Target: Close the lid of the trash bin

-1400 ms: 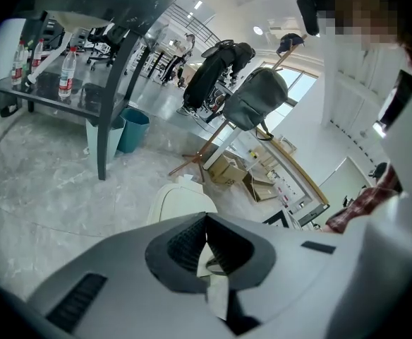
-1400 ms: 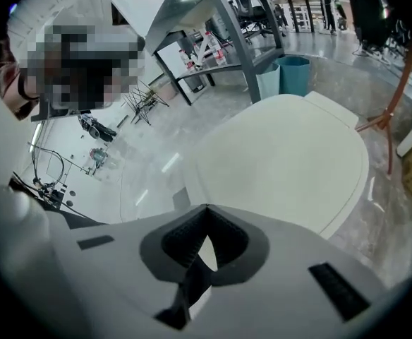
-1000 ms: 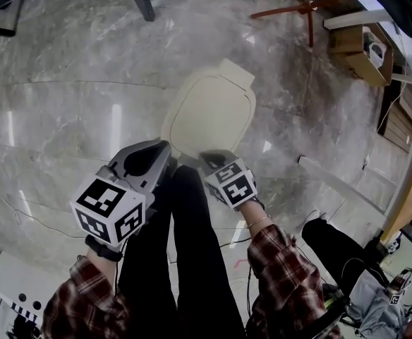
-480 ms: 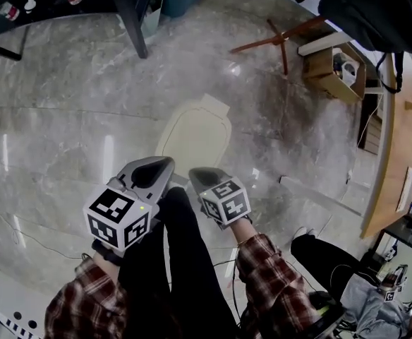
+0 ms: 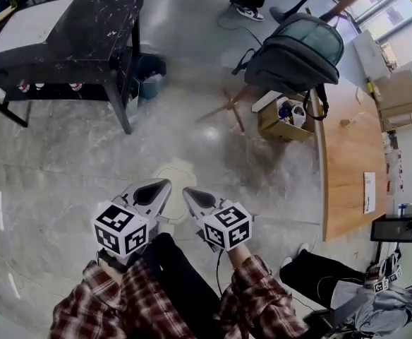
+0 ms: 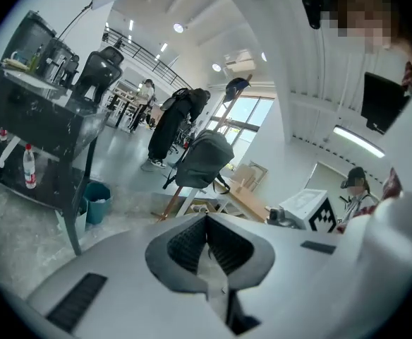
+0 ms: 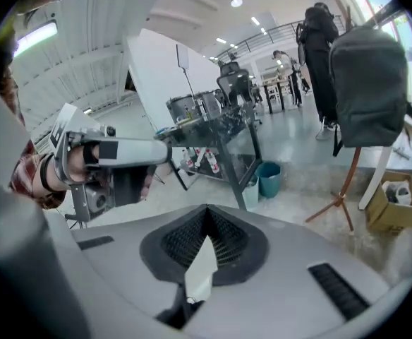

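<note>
The trash bin's cream lid [image 5: 171, 172] lies flat over the bin on the marble floor, seen from above, and its near part is hidden behind my grippers. My left gripper [image 5: 161, 183] is held above its near left edge, jaws closed with nothing in them. My right gripper [image 5: 188, 192] is beside it on the right, also shut and empty. In the left gripper view the left gripper [image 6: 207, 218] points across the room, and the bin is out of sight. The right gripper [image 7: 206, 212] likewise faces the room.
A black table [image 5: 86, 20] stands far left with a teal bucket [image 5: 149, 73] by its leg. A grey backpack [image 5: 298, 48] hangs on a wooden stand over a cardboard box [image 5: 283, 119]. A wooden table [image 5: 347, 168] runs along the right. A seated person [image 5: 347, 288] is lower right.
The head view has pulled up and back, so the bin lid looks much smaller and farther. Both grippers have drawn back from the lid and stay shut.
</note>
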{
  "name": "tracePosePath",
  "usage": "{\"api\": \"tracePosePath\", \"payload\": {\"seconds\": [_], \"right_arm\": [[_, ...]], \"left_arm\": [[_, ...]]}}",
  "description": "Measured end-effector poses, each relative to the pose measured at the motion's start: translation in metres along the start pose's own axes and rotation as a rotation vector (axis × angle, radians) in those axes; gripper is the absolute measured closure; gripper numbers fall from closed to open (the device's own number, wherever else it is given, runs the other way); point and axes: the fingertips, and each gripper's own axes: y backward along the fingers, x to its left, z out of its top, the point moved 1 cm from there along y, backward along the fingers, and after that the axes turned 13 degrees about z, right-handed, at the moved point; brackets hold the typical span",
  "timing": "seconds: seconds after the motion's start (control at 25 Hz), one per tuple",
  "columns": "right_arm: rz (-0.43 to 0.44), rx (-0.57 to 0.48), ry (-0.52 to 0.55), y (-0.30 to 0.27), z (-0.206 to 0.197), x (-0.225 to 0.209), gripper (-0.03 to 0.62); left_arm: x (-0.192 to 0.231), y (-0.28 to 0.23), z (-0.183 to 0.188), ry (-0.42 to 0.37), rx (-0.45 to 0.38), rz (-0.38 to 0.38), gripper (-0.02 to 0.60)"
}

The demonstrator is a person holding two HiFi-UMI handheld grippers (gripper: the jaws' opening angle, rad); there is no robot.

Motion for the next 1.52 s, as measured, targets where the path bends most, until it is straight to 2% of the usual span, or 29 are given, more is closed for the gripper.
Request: {"api": "tracePosePath", "payload": {"seconds": [0.32,0.6,0.88,1.52], "right_arm": [[-0.030,-0.261,0.112,0.088,0.103,0.070,0.580],[-0.058,-0.399,0.189,0.131,0.145,0.107,0.580],[-0.047,-0.406,0.199,0.133,0.151,0.114,0.580],[-0.005,-0.395,0.188,0.124,0.149,0.121,0.580]], "left_arm": [[-0.073,0.054,0.074,-0.105,-0.117,-0.076,0.569],[-0.082,0.096,0.098,-0.112,-0.192,-0.068,0.569],[-0.091,0.094,0.103,-0.125,-0.210,-0.087,0.569],[-0.090,0.099,0.095,-0.135,-0.186,-0.062,0.569]]}}
